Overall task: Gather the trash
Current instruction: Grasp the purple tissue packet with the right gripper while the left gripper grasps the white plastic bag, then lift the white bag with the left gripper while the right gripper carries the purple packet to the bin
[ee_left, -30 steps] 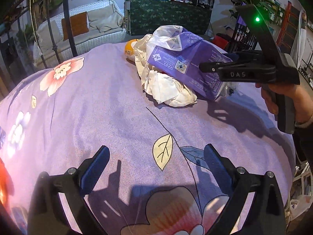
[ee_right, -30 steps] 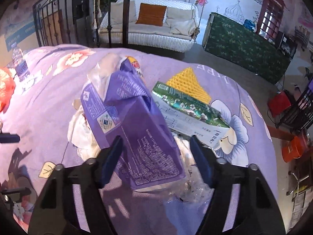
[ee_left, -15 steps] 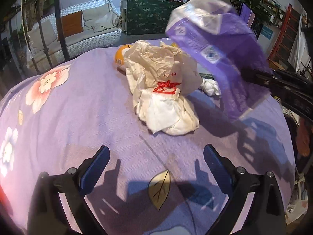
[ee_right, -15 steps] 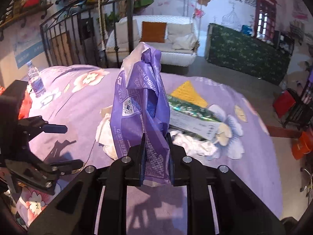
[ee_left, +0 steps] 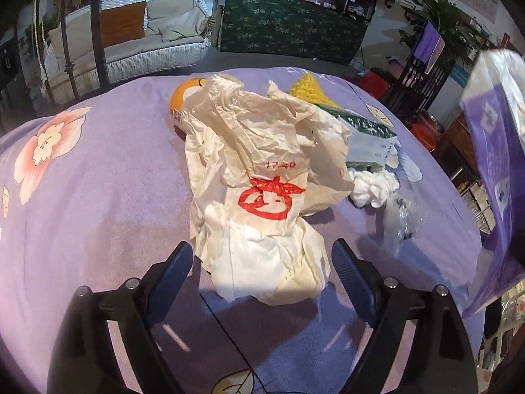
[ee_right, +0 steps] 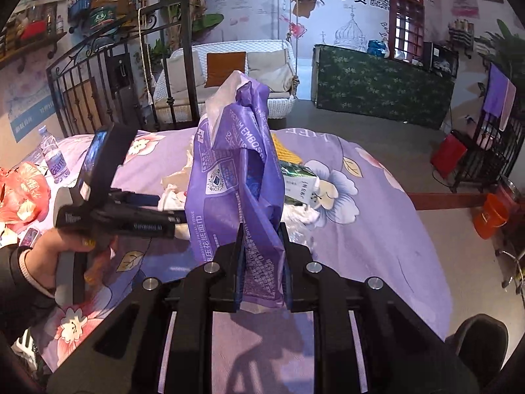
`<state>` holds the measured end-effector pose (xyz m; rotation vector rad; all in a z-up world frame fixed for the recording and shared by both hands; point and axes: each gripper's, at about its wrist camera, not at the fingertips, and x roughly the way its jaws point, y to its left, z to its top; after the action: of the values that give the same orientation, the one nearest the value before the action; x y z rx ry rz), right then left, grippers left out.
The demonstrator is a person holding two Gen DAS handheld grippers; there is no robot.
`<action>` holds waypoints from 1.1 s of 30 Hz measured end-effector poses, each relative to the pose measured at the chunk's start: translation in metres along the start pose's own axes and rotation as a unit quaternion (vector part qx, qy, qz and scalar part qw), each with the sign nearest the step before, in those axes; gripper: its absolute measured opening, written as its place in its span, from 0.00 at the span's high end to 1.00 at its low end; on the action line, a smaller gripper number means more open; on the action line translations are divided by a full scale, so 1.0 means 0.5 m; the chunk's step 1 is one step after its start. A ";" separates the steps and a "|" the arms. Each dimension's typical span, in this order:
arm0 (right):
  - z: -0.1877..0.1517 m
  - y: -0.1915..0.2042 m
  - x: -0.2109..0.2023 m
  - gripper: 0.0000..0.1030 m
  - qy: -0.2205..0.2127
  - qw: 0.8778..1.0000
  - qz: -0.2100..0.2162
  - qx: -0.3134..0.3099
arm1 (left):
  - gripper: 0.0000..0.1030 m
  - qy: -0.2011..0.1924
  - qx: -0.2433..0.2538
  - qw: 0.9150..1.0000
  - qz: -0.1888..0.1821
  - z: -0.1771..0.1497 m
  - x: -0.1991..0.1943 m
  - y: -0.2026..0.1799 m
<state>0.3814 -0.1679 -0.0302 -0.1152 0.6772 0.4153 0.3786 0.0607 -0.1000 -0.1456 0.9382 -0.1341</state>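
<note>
Right gripper (ee_right: 262,249): pinched tight on the lower end of the purple tissue wrapper (ee_right: 236,177), which stands upright above the bed, clear of the pile.
Left gripper (ee_left: 259,262): jaws wide but closing, one on each side of the near end of the crumpled white paper bag (ee_left: 262,177); pads not yet pressing it.
Left hand (ee_right: 65,246): grips the tool's handle at the bed's left side.
Trash pile: white bag with a red drawing in the middle of the purple floral bedspread (ee_left: 98,197); green-and-white carton (ee_left: 367,131), wadded tissue (ee_left: 370,187) and clear plastic scrap (ee_left: 403,220) just beside it on the right.
Open room: bare bedspread left of the bag and toward the near edge.
Edges: bed drops to floor on the right; iron railing (ee_right: 98,92) behind on the left.
</note>
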 end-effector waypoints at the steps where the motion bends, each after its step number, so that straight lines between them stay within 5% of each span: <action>1: -0.003 -0.004 -0.002 0.82 0.000 1.000 -0.001 0.004 | 0.18 -0.007 -0.001 1.000 0.004 0.008 -0.002 0.005; 9: -0.020 -0.010 -0.007 0.82 0.000 1.000 -0.001 0.019 | 0.20 0.000 -0.041 0.999 0.010 0.078 0.049 0.062; 14: -0.022 -0.006 -0.012 0.82 -0.003 1.000 0.002 0.022 | 0.72 0.027 -0.090 0.996 -0.005 0.080 0.085 0.098; 18: -0.029 -0.007 -0.016 0.82 -0.007 1.000 -0.001 0.023 | 0.90 0.005 -0.106 0.994 0.000 0.069 0.063 0.110; 25: -0.045 -0.010 -0.027 0.82 -0.014 0.999 -0.007 0.032 | 0.90 -0.075 -0.093 0.992 0.032 0.054 -0.049 0.114; 33: -0.063 -0.001 -0.058 0.82 -0.016 0.999 -0.008 0.035 | 0.90 -0.048 -0.072 0.996 -0.027 -0.014 -0.107 0.096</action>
<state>0.3428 -0.1858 -0.0365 -0.0482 0.6583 0.3777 0.3442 0.1170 -0.0702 -0.3091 0.8491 -0.1083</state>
